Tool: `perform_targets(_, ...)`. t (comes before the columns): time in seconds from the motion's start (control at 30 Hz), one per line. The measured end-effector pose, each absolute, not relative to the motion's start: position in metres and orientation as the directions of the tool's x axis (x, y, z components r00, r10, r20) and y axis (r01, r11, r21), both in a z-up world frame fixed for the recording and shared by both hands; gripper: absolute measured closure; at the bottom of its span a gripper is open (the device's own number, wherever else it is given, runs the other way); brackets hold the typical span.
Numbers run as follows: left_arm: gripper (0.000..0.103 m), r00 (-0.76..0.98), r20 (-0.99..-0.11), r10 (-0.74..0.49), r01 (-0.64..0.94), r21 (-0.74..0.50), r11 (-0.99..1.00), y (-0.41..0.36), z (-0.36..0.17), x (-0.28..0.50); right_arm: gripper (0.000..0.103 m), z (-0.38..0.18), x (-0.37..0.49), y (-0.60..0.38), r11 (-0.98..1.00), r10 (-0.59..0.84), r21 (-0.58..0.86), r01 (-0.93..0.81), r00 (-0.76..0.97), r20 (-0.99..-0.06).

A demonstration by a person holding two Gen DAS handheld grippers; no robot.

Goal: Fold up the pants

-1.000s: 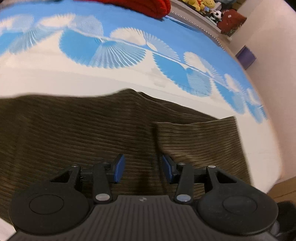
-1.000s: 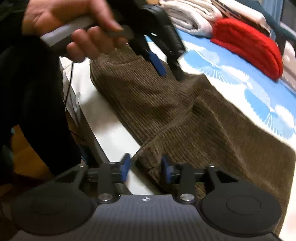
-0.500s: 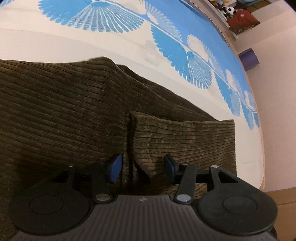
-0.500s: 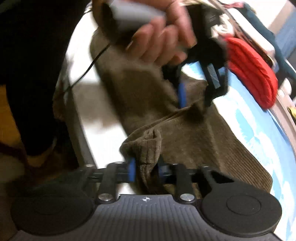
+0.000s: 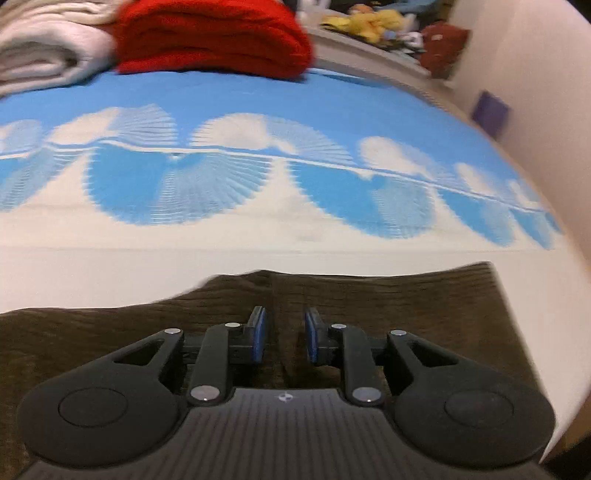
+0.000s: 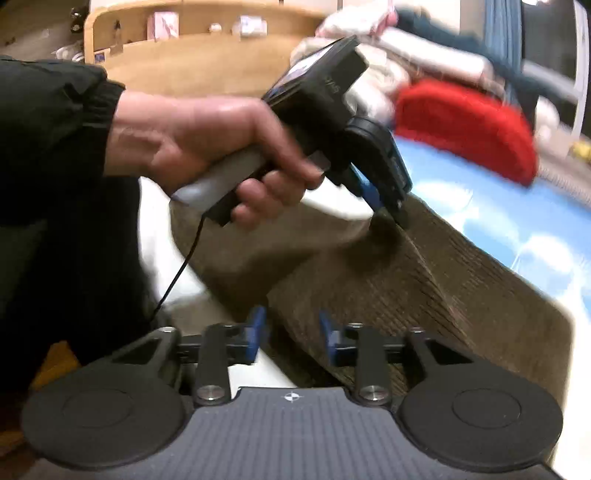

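Brown corduroy pants lie folded near the front edge of a bed with a blue-and-white fan-pattern cover. In the left wrist view my left gripper is open just above the pants, with a fold line running between its jaws. In the right wrist view the pants stretch away to the right. My right gripper is open over their near corner. The left gripper, held in a hand, touches the pants' far part there.
A red folded knit and a white folded blanket lie at the back of the bed. Plush toys sit on a ledge behind. A wall stands to the right. A wooden bed frame shows beyond the hand.
My right gripper let go of the bunched pants edge and opened; the fabric now lies flat. My left gripper tilted up and its jaws narrowed, staying over the pants.
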State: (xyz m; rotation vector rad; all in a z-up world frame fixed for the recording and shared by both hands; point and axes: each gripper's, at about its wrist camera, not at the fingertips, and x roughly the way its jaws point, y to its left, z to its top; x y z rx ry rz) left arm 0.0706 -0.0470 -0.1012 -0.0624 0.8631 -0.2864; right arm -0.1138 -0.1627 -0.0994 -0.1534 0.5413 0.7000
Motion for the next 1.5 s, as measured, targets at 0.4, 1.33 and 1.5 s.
perform_targets(0.4,0.064,0.438,-0.861,-0.257,0.457,-0.032,0.889,-0.077,-0.146,0.043,0.058,-0.128,-0.069,-0.287,0.967,-0.018,0.164,0.197,0.692,-0.722)
perform_targets(1.33,0.07,0.392,-0.865,-0.314,0.556,-0.049,0.83,-0.065,-0.121,-0.045,0.036,-0.16,-0.082,-0.337,0.804,0.097,0.416,0.426,0.596,-0.797)
perform_targets(1.5,0.062,0.387,-0.879,-0.281,0.542,-0.03,0.84,-0.069,-0.125,-0.042,0.034,-0.163,-0.083,-0.339,0.796,0.111,0.426,0.43,0.589,-0.801)
